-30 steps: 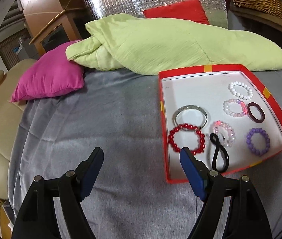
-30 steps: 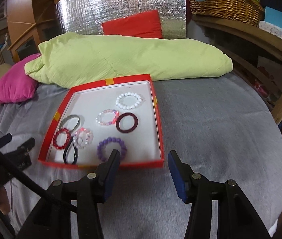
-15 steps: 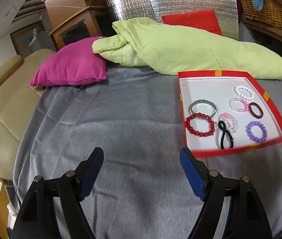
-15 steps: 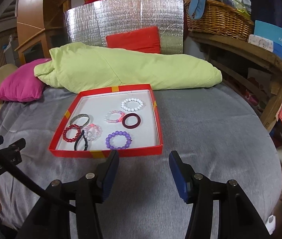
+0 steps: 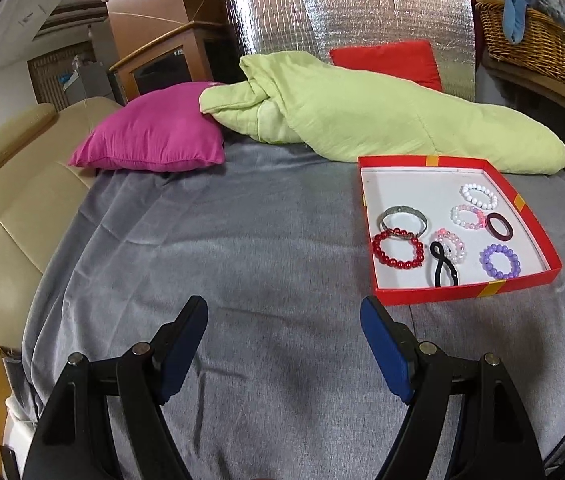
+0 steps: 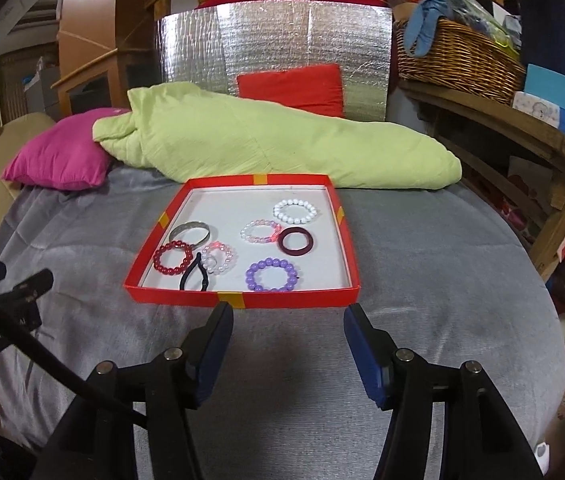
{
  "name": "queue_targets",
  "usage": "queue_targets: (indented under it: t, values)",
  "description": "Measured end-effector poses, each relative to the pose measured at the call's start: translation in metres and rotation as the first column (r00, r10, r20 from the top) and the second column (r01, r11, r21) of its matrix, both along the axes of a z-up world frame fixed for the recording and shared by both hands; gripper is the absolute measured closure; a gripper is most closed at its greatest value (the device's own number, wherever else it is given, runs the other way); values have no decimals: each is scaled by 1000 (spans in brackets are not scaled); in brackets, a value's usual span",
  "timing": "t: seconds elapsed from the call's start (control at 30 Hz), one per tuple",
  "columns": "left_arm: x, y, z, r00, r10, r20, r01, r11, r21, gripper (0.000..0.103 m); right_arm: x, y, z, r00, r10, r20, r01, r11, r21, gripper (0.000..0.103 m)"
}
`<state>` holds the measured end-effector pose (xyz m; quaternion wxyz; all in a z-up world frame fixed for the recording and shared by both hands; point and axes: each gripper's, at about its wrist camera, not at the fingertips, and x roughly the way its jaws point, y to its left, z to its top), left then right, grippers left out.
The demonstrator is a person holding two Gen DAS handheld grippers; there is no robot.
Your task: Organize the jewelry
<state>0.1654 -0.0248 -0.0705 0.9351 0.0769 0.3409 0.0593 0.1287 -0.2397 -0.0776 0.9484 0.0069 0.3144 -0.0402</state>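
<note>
I am holding both the left gripper (image 5: 282,344) and the right gripper (image 6: 287,348) spread apart and empty over the grey bedcover (image 5: 242,248). The bracelets are lying in the red tray (image 6: 282,302), centre of the right view. The black hair tie (image 6: 196,276) is overlapping the pink beaded bracelet (image 6: 218,258), so I am risking snagging both together.

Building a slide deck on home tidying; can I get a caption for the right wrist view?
Open right tongs hover over grey cloth before a red tray holding bracelets and hair ties.
</note>
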Motion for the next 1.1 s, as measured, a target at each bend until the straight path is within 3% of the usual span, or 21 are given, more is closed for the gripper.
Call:
queue_targets:
  t: [1.1]
  values:
    - [4,-23,0,999,-49,4,49,999,4,23,4,-9,0,1000,-27,9,27,1000,-6,40]
